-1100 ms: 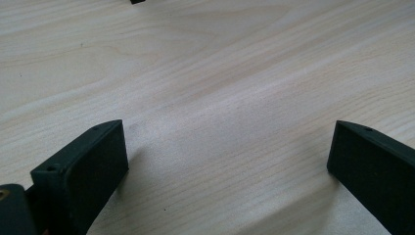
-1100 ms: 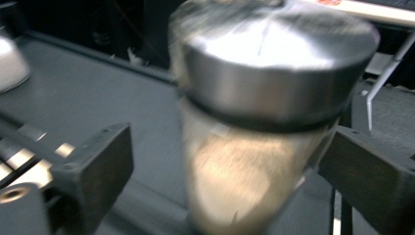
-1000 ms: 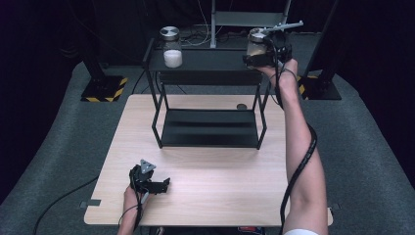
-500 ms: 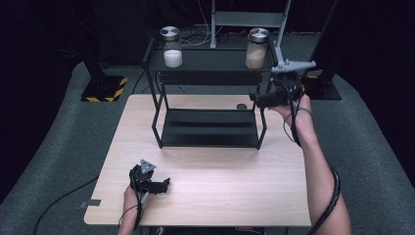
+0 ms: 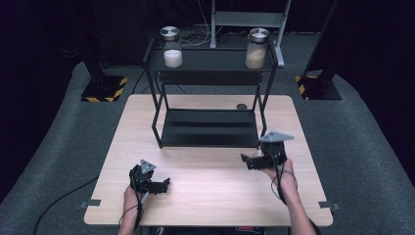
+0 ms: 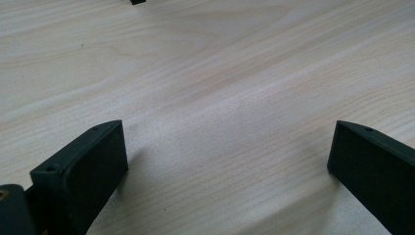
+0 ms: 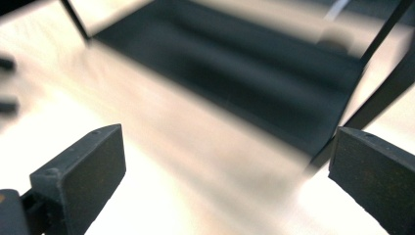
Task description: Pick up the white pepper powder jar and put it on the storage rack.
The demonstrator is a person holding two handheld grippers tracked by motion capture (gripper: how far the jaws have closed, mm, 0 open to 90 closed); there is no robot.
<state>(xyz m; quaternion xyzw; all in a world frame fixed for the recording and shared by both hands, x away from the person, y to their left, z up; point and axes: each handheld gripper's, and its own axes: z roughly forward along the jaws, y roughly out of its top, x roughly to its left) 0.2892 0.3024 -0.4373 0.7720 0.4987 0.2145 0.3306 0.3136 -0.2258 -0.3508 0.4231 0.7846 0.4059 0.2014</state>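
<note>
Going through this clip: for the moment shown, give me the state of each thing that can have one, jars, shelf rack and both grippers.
Left jar: upright on the rack's top shelf, lid on, white contents.
Right jar: upright on the top shelf, lid on, tan contents.
Shelf rack: standing on the table, lower shelf bare.
Left gripper: open, holding nothing, low over the table.
Right gripper: open, holding nothing, beside the rack.

This looks like a lab or recording studio: black drapes all round, grey carpet, a lone wooden counter (image 5: 205, 196) lit from above. Stand bases taped with yellow-and-black hazard stripes (image 5: 103, 89) (the sort rigs wear) sit behind it, and cables (image 5: 54, 205) trail over the floor.
</note>
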